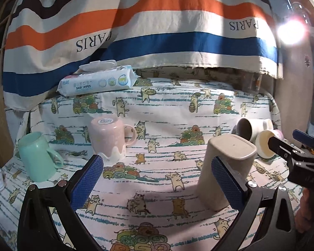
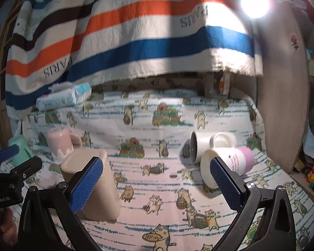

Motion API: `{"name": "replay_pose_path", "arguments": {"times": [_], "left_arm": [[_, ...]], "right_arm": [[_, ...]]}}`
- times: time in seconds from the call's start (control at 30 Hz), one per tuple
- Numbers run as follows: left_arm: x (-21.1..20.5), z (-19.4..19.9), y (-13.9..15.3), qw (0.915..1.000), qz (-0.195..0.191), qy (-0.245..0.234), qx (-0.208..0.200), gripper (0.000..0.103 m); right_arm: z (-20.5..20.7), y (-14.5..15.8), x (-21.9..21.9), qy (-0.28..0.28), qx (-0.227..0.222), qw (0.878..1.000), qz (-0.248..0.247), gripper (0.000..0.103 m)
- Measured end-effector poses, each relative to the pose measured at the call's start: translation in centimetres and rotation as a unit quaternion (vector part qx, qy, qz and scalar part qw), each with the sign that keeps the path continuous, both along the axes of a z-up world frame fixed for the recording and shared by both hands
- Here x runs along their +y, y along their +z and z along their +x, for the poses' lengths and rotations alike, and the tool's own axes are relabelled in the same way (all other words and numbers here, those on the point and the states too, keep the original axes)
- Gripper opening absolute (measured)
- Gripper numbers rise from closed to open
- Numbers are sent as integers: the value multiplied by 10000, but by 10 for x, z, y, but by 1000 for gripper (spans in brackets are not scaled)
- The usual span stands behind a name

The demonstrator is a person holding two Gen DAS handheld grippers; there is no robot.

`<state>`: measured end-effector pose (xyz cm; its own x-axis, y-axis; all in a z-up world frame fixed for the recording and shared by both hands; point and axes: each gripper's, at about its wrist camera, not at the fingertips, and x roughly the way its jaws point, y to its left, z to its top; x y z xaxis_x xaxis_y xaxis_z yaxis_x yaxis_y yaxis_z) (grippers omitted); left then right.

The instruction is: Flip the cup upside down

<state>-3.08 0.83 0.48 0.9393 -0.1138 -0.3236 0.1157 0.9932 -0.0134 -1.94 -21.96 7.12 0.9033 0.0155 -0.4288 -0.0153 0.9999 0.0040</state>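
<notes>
A beige square cup (image 1: 226, 167) stands upside down on the cat-print cloth, just behind my left gripper's right finger; it also shows in the right wrist view (image 2: 94, 184). My left gripper (image 1: 157, 179) is open and empty. A pink mug (image 1: 108, 140) stands upside down. A mint mug (image 1: 36, 156) stands at the left, mouth up. Two mugs lie on their sides: a white one with a dark inside (image 2: 203, 146) and a white and pink one (image 2: 232, 163). My right gripper (image 2: 157, 184) is open and empty, its right finger in front of the white and pink mug.
A pack of baby wipes (image 1: 96, 81) lies at the back left under a hanging striped cloth (image 1: 157, 31). A bright lamp (image 2: 255, 2) glares at the upper right. A brown panel (image 2: 282, 104) borders the right side. My right gripper shows at the left view's right edge (image 1: 291, 148).
</notes>
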Motion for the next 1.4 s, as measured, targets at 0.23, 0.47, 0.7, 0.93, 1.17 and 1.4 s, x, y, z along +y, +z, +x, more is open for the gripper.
{"name": "replay_pose_path", "arguments": {"times": [0.23,0.47,0.7,0.93,1.17,1.4], "left_arm": [[-2,-1,0,9999,24,-102,-55,103],[-3,-2,1,9999,42,-100,-72,103],[-2,-2,1,9999,45,-92,-72,103],[-2,-2,1,9999,45,-94,-68,103],[-2,-1,1,9999,43,-84,-63,103],[-2,-1,1,9999,43,-82,-57,103]], "right_arm": [[0,-3,6,181,10,9998,-78,103],[-1,-2,5,149,6,9999,-79,103],[-1,-2,5,151,7,9999,-79,103],[-1,-2,5,151,8,9999,-79,103],[-1,-2,5,151,7,9999,-78,103],[-1,-2,5,151,7,9999,-78,103]]}}
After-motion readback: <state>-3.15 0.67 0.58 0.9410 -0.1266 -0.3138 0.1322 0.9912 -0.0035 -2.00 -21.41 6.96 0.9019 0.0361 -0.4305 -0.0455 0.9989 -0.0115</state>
